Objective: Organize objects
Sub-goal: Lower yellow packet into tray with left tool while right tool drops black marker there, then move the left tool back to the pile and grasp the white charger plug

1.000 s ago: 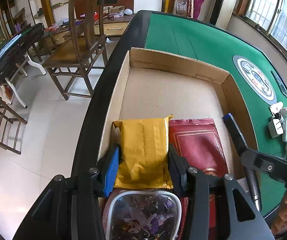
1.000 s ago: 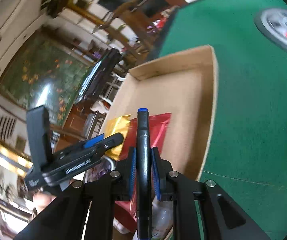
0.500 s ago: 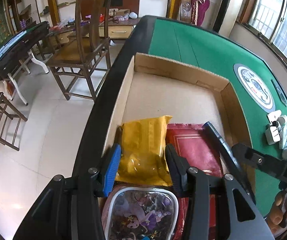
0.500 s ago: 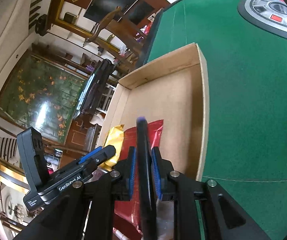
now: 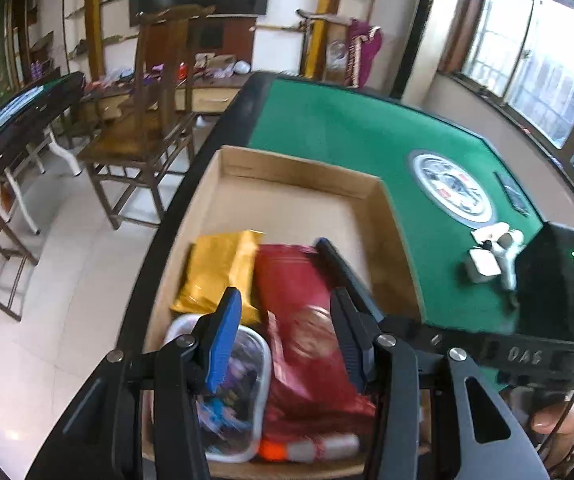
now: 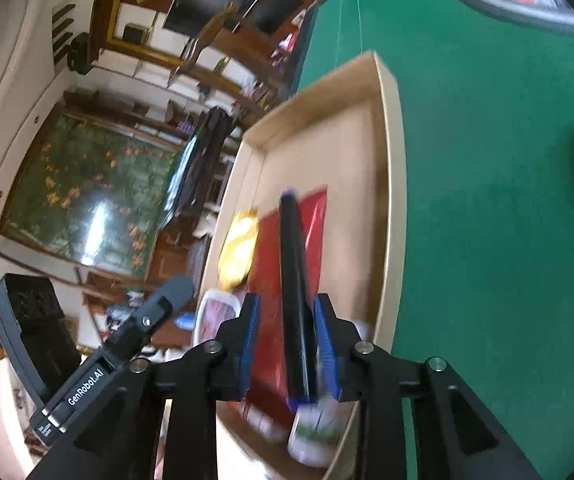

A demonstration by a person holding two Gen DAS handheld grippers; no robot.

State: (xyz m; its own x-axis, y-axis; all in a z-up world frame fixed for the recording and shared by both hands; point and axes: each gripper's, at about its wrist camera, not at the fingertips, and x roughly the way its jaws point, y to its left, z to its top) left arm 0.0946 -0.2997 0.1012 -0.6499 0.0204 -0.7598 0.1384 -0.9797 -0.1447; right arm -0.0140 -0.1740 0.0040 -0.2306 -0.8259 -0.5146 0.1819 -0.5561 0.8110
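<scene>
Left wrist view: the left gripper (image 5: 285, 332) hangs above the near end of the cardboard box (image 5: 391, 224), jaws apart and gripping nothing. Inside the box, a yellow packet (image 5: 219, 272) lies beside a red packet (image 5: 307, 320); a clear pouch (image 5: 243, 384) lies nearest the camera. The black marker (image 5: 341, 268) rests slanted across the red packet's right edge. The box sits on the green table (image 5: 347, 132). Small white items (image 5: 491, 252) lie on the felt, apart from the box.

Right wrist view: the right gripper (image 6: 287, 344) has just been opening its jaws. The black marker (image 6: 293, 280) lies between them, with a gap showing at the left pad; contact at the right pad cannot be told. The marker points along the red packet (image 6: 267, 280), inside the box (image 6: 393, 184).
</scene>
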